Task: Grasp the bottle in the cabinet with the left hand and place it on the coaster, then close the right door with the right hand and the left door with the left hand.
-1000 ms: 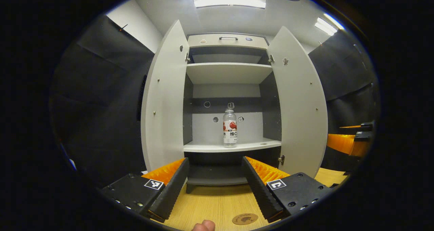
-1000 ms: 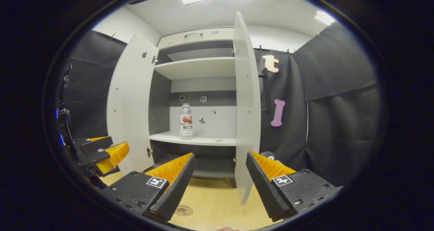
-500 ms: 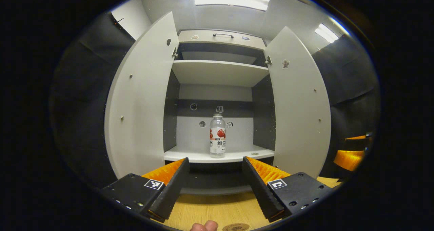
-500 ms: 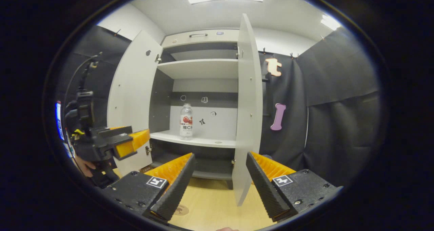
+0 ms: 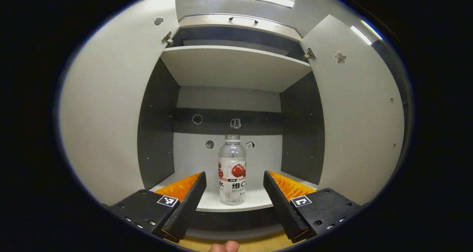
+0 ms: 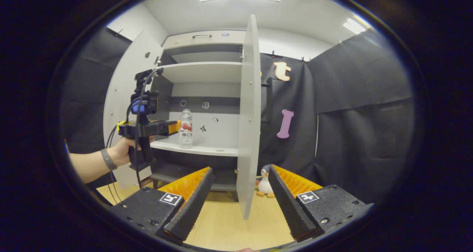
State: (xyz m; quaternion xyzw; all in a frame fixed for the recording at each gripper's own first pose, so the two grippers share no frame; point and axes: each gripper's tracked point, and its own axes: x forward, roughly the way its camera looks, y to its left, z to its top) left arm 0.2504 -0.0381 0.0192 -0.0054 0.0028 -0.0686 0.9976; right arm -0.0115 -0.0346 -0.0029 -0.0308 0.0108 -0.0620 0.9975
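A clear bottle (image 5: 231, 170) with a red and white label stands upright on the cabinet's lower shelf (image 5: 255, 203). My left gripper (image 5: 233, 175) is open and sits level with the bottle, a short way in front of it, its fingers on either side of the line to it. In the right gripper view a hand holds that left gripper (image 6: 173, 127) just left of the bottle (image 6: 185, 129). Both cabinet doors stand wide open: the left door (image 5: 111, 108) and the right door (image 5: 362, 115). My right gripper (image 6: 241, 169) is open and empty, facing the right door's edge (image 6: 248, 115).
The wooden table (image 6: 229, 222) runs under the cabinet. A small penguin toy (image 6: 265, 182) stands on it behind the right door. An empty upper shelf (image 5: 236, 65) spans the cabinet above the bottle. Black cloth walls close the booth on both sides.
My left gripper has moved forward and up between the open doors, so the bottle looms larger. The coaster has slid out of the frame. My right gripper has turned slightly to the right.
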